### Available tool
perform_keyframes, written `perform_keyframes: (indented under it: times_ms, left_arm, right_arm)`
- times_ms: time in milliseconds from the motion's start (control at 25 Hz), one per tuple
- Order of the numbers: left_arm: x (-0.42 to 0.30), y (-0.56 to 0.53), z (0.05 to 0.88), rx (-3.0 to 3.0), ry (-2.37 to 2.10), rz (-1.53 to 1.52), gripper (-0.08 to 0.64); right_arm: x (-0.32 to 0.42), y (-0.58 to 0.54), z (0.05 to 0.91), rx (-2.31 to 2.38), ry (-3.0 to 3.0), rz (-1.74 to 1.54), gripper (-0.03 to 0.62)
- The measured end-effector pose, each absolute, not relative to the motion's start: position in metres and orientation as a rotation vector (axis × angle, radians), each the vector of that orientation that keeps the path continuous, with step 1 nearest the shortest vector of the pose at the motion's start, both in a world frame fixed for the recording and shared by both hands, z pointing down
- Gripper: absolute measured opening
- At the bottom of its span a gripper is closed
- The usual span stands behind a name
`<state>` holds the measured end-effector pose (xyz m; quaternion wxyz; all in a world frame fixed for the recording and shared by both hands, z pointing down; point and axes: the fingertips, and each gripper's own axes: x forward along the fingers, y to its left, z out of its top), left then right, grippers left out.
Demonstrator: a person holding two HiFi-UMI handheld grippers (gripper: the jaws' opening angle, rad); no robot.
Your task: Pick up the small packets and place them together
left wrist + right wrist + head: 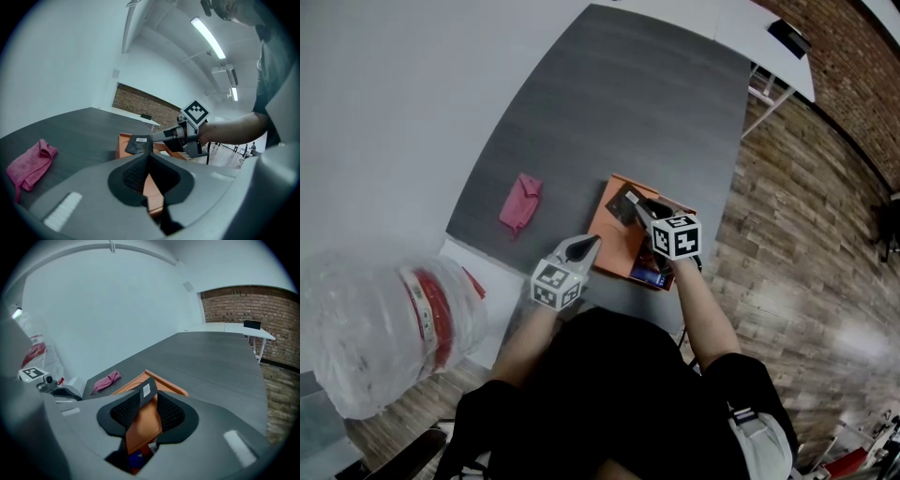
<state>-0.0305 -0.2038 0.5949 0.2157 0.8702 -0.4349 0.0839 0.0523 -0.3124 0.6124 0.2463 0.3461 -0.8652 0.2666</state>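
Head view, from the left: a clear plastic bag [375,328] with a red band is seen off the tabletop [609,112], and a pink cloth [520,203] lies near the tabletop's left edge. Next, the left gripper [584,246] is held at the left rim of an orange tray [619,249], which sits at the tabletop's near edge, toward its right corner. In the left gripper view its jaws are seen brought together at the tips, with nothing between them. Over the tray's far part, a small dark packet [620,202] with a white label is found at the tip of the right gripper [637,206]. In the right gripper view those jaws stand apart and the packet leans along one pad only, so it is judged unclamped. Blue and red items [652,277], probably packets already gathered, are seen in the tray's near corner. No other packet can be made out on the tabletop, so the task is judged nearly done: this packet remains to be laid down with the others.
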Motion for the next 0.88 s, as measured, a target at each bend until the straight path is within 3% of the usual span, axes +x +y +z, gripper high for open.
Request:
perform_keyframes:
  times_ms: [240, 880]
  left_arm:
    - [-0.03, -0.204, 0.597, 2.426, -1.215, 0.258, 0.0]
    - [-0.03, -0.204, 0.596, 2.466, -1.202, 0.258, 0.0]
  right_arm:
    - [0.064, -0.313, 0.617, 0.99, -2.288, 0.627, 0.207]
    - [0.109, -0.295, 0.597, 1.134, -2.265, 0.643, 0.204]
